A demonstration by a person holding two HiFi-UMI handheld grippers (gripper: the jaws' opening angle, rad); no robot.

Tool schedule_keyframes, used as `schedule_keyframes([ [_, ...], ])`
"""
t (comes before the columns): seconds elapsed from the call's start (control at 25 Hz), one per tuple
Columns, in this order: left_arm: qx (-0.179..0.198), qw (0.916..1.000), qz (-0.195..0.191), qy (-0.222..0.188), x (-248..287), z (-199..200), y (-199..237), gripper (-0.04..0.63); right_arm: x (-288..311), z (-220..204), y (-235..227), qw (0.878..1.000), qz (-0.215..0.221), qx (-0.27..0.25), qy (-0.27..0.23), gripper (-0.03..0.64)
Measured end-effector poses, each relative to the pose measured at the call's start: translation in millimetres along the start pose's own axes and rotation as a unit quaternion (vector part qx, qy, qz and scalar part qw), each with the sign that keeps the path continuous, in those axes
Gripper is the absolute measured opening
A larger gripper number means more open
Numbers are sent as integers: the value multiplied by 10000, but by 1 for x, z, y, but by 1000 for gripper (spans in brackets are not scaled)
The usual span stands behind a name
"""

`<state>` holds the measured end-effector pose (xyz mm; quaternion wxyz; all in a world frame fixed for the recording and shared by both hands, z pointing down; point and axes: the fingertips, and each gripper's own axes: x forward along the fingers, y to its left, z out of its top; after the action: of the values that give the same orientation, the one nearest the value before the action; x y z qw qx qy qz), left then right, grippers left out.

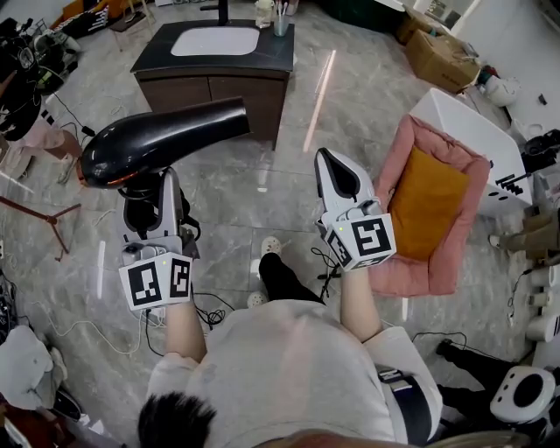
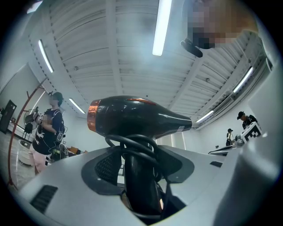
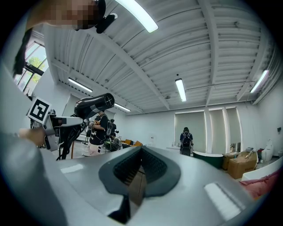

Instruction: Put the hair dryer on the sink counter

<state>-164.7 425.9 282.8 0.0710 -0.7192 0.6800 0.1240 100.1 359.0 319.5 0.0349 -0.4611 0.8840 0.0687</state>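
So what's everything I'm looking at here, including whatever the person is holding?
Black plastic hair dryer: one, black with a copper-orange ring, held up by its handle in the left gripper.
Dark-topped sink counter: one, dark with a white basin, on the floor ahead.
Clear cup: one, holding thin sticks, on the counter's back right corner.
Soft pink pet bed: one, pink, on the floor at right.
Flat orange cushion: one, orange, inside the bed.
Brown cardboard boxes: a couple, brown, far right.
Person's left gripper: one, grey, shut on the dryer's handle.
Person's right gripper: one, grey, shut, empty.
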Motion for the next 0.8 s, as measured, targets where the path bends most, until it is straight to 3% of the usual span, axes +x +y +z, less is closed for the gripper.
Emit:
schedule_keyframes([
  [0.8,51,9997,195,-156,193,-38,-1,250,171,-18,-124,9994,315,15,-171,11],
])
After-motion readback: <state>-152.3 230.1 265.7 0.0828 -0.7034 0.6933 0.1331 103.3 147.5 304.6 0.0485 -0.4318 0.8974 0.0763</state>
